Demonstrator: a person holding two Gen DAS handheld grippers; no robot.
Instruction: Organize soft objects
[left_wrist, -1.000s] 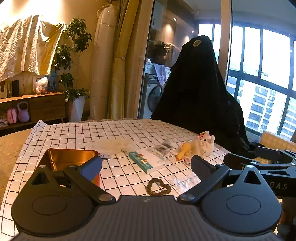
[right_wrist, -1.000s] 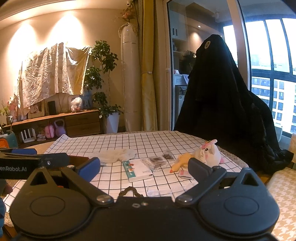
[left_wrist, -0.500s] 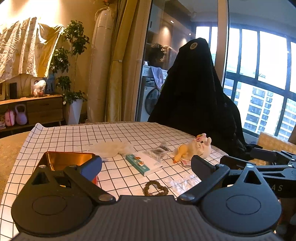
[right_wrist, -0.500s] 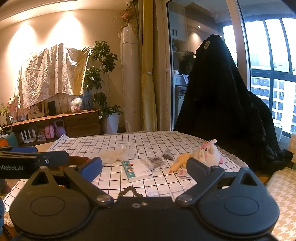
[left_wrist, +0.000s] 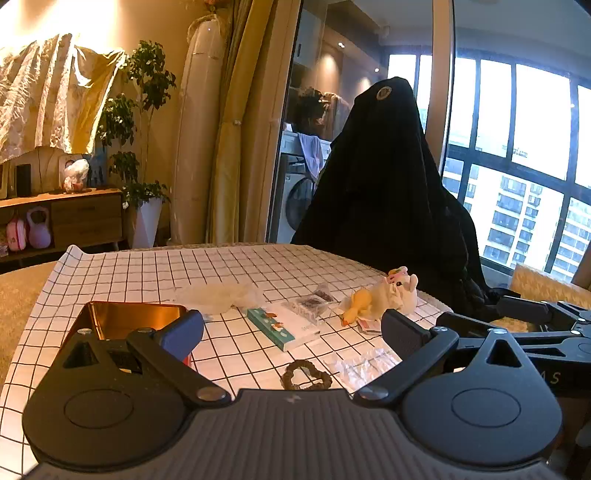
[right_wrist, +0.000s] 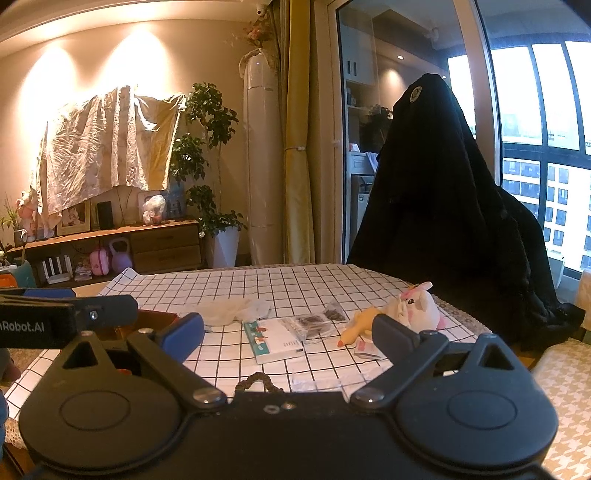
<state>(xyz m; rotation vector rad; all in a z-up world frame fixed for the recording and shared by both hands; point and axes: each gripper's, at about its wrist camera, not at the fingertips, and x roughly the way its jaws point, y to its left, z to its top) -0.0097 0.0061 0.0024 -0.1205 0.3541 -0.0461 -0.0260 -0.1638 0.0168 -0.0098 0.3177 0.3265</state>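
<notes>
Both grippers are held spread wide with nothing gripped, low over the near edge of a table covered by a checked tablecloth (left_wrist: 155, 269). The left gripper (left_wrist: 291, 330) is seen from its own camera with a gold tin (left_wrist: 122, 317) just behind its left finger at about 10 o'clock. The right gripper (right_wrist: 288, 330) is pointed much the same way, and the left one's arm can be spotted poking in at 9 o'clock of the right wrist view. The soft stuff is laid out across the middle of the cloth: a white unicorn plush (right_wrist: 417, 306) at roughly 2 o'clock, touching a yellow duck toy (right_wrist: 356, 328) on its left, and a crumpled white bag (left_wrist: 218, 295) at 11 o'clock near the tin. Between them a teal and white box (left_wrist: 282, 326) and some small clear packets (right_wrist: 310, 325) are found. A dark braided hair tie (left_wrist: 306, 376) is lying dead centre, closest to the left gripper, with a clear wrapper (left_wrist: 360, 365) just beside it.
</notes>
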